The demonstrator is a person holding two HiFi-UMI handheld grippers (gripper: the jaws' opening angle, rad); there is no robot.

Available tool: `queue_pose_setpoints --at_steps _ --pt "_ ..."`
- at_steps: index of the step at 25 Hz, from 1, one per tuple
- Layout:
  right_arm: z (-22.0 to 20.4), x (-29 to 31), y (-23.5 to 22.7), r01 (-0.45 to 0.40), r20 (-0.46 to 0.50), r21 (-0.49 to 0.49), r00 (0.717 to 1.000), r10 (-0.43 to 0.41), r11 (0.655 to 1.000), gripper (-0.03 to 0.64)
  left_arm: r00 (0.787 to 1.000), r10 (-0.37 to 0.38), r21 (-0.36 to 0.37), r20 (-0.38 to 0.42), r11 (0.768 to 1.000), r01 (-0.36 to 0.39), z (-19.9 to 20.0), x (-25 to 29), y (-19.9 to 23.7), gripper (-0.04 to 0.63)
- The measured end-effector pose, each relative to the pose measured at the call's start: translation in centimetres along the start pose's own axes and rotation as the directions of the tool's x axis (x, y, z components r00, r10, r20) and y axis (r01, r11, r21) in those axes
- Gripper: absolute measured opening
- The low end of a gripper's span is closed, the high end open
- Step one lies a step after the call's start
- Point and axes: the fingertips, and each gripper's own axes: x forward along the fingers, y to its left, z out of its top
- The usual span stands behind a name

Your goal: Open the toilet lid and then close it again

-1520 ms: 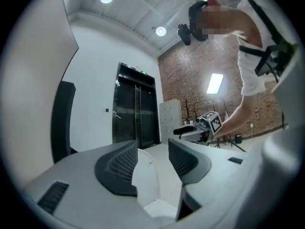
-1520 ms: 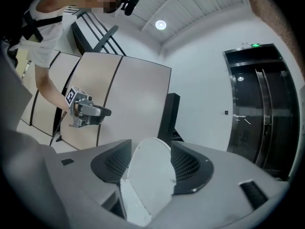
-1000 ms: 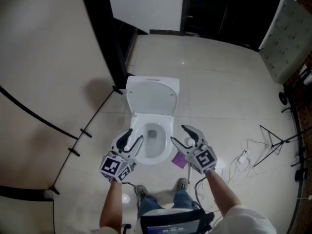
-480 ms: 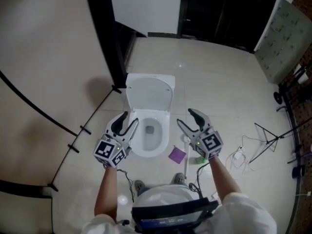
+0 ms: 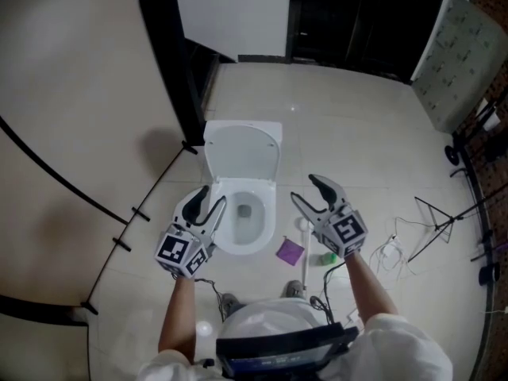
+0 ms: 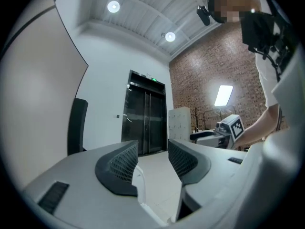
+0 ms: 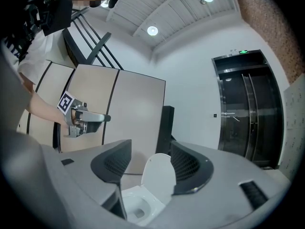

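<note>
A white toilet stands on the tiled floor with its lid (image 5: pixel 242 153) raised upright behind the open bowl (image 5: pixel 244 213). My left gripper (image 5: pixel 213 197) hovers above the bowl's left side, open and empty. My right gripper (image 5: pixel 303 187) hovers at the bowl's right side, also open and empty. Neither touches the toilet. In the right gripper view the upright lid (image 7: pixel 159 175) and bowl (image 7: pixel 137 210) show through the gap of the right gripper (image 7: pixel 148 168), with the left gripper (image 7: pixel 81 119) beyond. The left gripper (image 6: pixel 152 160) looks at the floor and doors.
A purple item (image 5: pixel 290 252), a green object (image 5: pixel 327 258) and a white stick (image 5: pixel 302 236) lie on the floor right of the bowl. A black panel (image 5: pixel 171 54) stands left of the toilet. Cables and a stand (image 5: pixel 444 228) lie at right. Dark lift doors (image 5: pixel 357 22) are behind.
Both grippers have risen a little and drawn slightly outward from the bowl's sides. Their jaws stay open and the lid stays up.
</note>
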Motion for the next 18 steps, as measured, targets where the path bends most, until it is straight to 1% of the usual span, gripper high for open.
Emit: queue_pose_setpoints --at_steps 3,6,8,10,14,16,18 --pt "0.4 -0.4 0.2 -0.004 0.008 -0.003 1.0 0.004 1.0 0.251 0.999 0.017 -0.015 0.041 1.0 -0.016 1.2 -0.7 -0.2 0.19" --pt "0.7 -0.6 0.2 -0.007 0.024 0.004 1.0 0.007 1.0 0.251 0.998 0.021 -0.004 0.054 1.0 -0.021 2.0 -1.0 -0.4 0.19" --pt "0.8 -0.6 0.1 -0.011 0.031 0.009 0.999 0.011 1.0 0.25 0.999 0.016 0.001 0.046 1.0 -0.016 2.1 -0.9 -0.5 0.19" --pt "0.6 -0.7 0.1 -0.02 0.032 0.011 0.999 0.02 1.0 0.25 1.0 0.009 0.011 0.024 1.0 -0.009 2.0 -0.6 -0.7 0.19" --pt "0.2 -1.2 -0.4 -0.06 0.028 -0.007 0.998 0.06 0.998 0.25 0.999 -0.003 0.059 -0.035 0.998 0.005 1.4 1.7 -0.9 0.19" --pt "-0.3 -1.7 -1.0 -0.089 0.018 -0.024 0.996 0.089 0.996 0.25 0.998 -0.012 0.099 -0.066 0.995 0.019 1.0 3.8 -1.0 0.19" --pt "-1.1 -2.4 -2.0 -0.118 0.005 -0.04 0.993 0.118 0.992 0.25 0.993 -0.024 0.163 -0.114 0.986 0.043 0.3 6.5 -1.1 0.19"
